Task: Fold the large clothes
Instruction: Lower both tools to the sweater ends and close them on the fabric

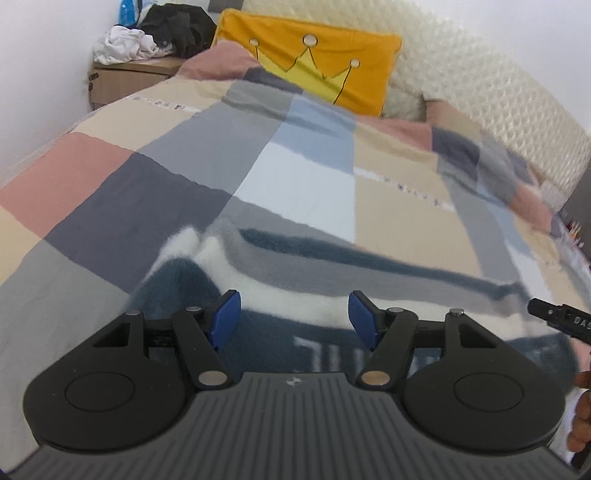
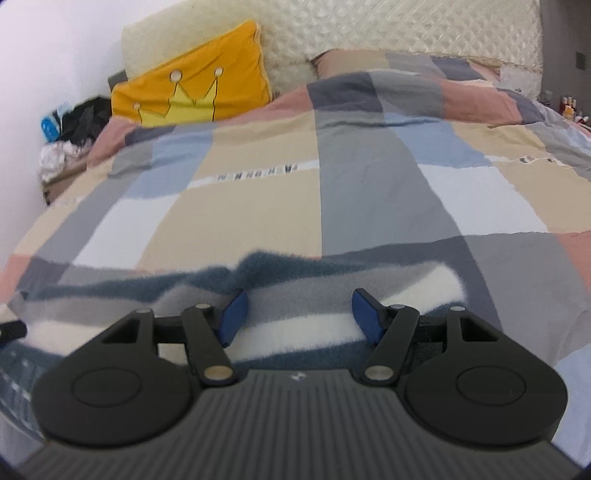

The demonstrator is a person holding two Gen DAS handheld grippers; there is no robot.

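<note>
We are holding both grippers low over the striped fleece garment (image 1: 295,273) lying on the patchwork duvet (image 1: 303,177).

We are angling the left gripper (image 1: 293,317) and the right gripper (image 2: 297,315) downward, jaws standing apart, nothing between the blue pads. White letters on the garment's dark band are showing, too blurred to read; the right gripper's tip in the left view is reading "DAS".

A bed under a checked quilt (image 2: 258,206), a quilted cream headboard (image 2: 424,33) behind — yellow crown pillow (image 1: 317,62), white wall (image 1: 44,74), cluttered bedside cabinet (image 1: 122,79).
</note>
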